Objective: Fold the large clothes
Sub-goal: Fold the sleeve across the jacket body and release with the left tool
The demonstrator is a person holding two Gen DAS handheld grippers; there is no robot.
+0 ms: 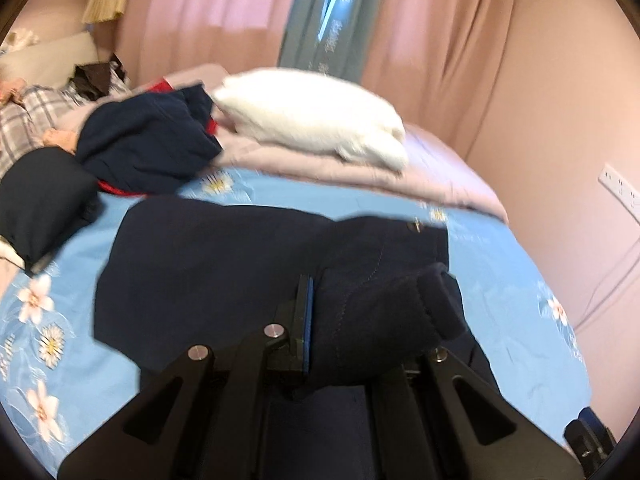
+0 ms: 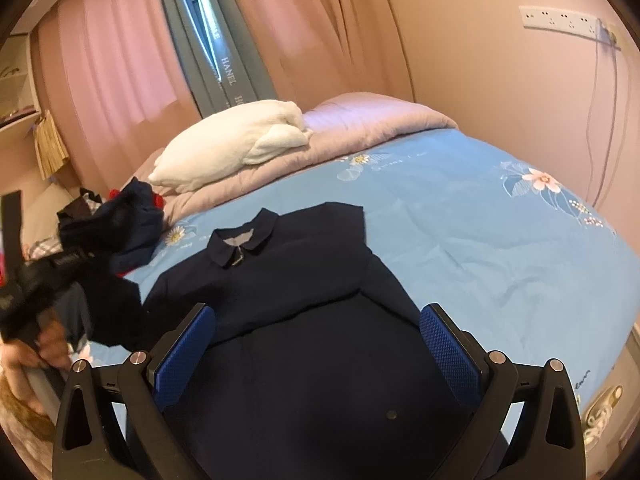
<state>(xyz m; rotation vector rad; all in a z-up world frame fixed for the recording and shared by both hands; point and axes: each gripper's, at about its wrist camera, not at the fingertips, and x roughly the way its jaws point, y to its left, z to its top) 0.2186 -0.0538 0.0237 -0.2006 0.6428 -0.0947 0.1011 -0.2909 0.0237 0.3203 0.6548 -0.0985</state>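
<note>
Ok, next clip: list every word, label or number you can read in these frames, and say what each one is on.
"HANEL": white letters running down the grey curtain, right wrist view; a second strip beside it starts "H", rest cut off.
Same curtain print, left wrist view: blurred, unreadable.
Cursive script on the blue floral bedsheet: too small to read.
Label on the left gripper body: blurred, unreadable.

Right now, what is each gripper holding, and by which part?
The left gripper is shut on the navy shirt, pinching its sleeve. The right gripper is open above the shirt, holding nothing.
</note>
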